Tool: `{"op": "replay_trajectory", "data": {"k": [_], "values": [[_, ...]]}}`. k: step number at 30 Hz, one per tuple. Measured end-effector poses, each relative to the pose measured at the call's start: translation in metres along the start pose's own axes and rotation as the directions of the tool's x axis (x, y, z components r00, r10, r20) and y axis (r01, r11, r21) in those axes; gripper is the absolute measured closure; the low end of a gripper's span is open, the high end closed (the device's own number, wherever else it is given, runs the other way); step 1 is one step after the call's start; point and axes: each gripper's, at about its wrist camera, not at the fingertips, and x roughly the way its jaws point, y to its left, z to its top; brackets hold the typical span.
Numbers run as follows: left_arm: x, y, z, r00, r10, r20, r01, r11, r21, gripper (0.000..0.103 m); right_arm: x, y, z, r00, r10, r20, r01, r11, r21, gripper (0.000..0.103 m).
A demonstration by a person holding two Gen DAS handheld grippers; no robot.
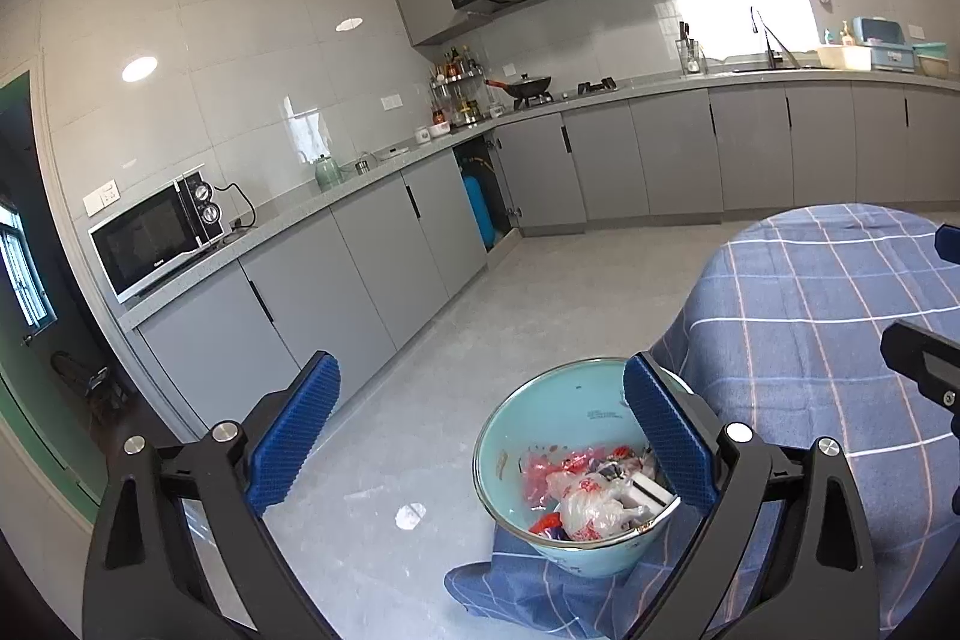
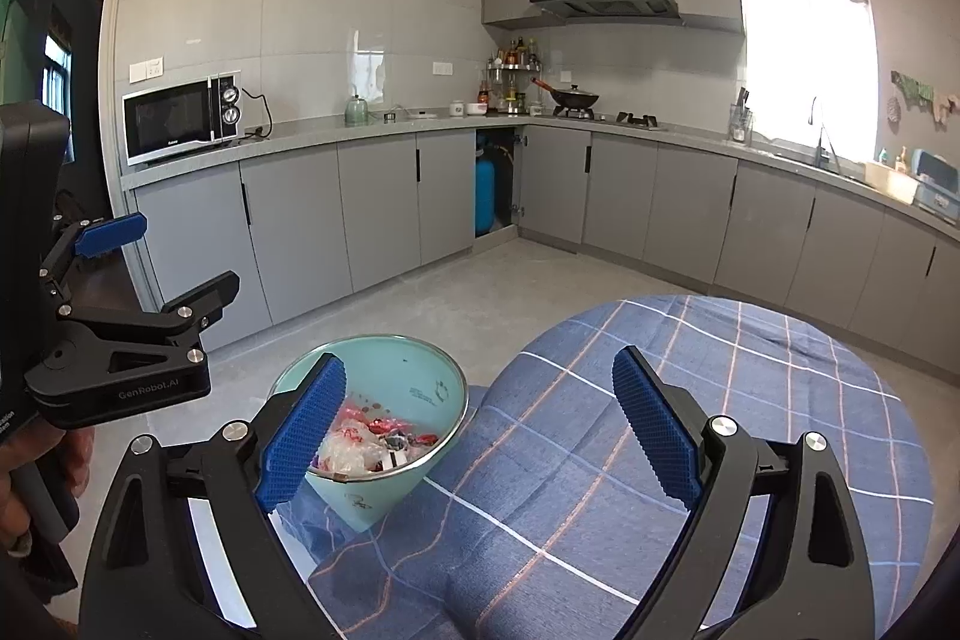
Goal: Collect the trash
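Two claws, both spread wide and gripping nothing. Left claw (image 1: 480, 436) sits low centre of its view, hovering over the floor with its right pad overlapping the bin rim in the frame; I can't tell if it touches. Right claw (image 2: 480, 436) sits low centre of its own view, above the blue checked cloth (image 2: 690, 400), with its left pad in front of the bin.

Trash bin (image 1: 540, 418) is a pale teal bucket, lower centre of the left view and lower left-centre of the right view. It stands on the floor just beside the covered bench, with the hanging cloth bunched at its base. Probably parked there so scraps from the bench can be dropped straight in.

Trash (image 1: 576, 496) is already inside: crumpled clear plastic, red and pink wrappers, a small white piece. It fills only the bottom, well below the rim.

One small white scrap (image 1: 411, 515) lies on the grey floor, left of the bin, lower centre of the left view. Looks like the only loose bit left; the bench top shows no litter in either view.

Judgement: task is near done, with both claws released after dropping. Next pick is likely the floor scrap, which is flat and thin, so hard to pinch.
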Motion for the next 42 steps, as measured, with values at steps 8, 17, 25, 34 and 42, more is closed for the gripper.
{"op": "replay_trajectory", "data": {"k": [8,17,25,34,42], "values": [[-0.003,0.000,0.003,1.000,0.007,0.008,-0.007,1.000,0.001,0.005,-0.004,-0.001,-0.001,1.000,-0.005,0.014,0.005,1.000,0.001,0.013],[0.000,-0.004,0.001,1.000,0.011,-0.002,-0.011,1.000,0.017,0.006,-0.008,-0.002,-0.002,0.999,-0.008,0.034,0.008,1.000,0.003,0.013],[0.002,-0.001,0.002,1.000,0.006,-0.016,-0.006,1.000,-0.007,0.006,-0.012,-0.003,-0.001,0.999,-0.010,0.044,0.010,1.000,0.003,0.013],[0.008,-0.003,0.000,0.999,-0.003,-0.048,0.002,1.000,-0.007,0.006,-0.015,-0.003,-0.001,0.999,-0.009,0.050,0.009,1.000,0.002,0.013],[0.009,0.000,0.000,0.999,0.008,-0.049,-0.008,1.000,-0.009,0.006,-0.016,-0.002,0.000,0.999,-0.011,0.051,0.011,1.000,0.001,0.013]]}}
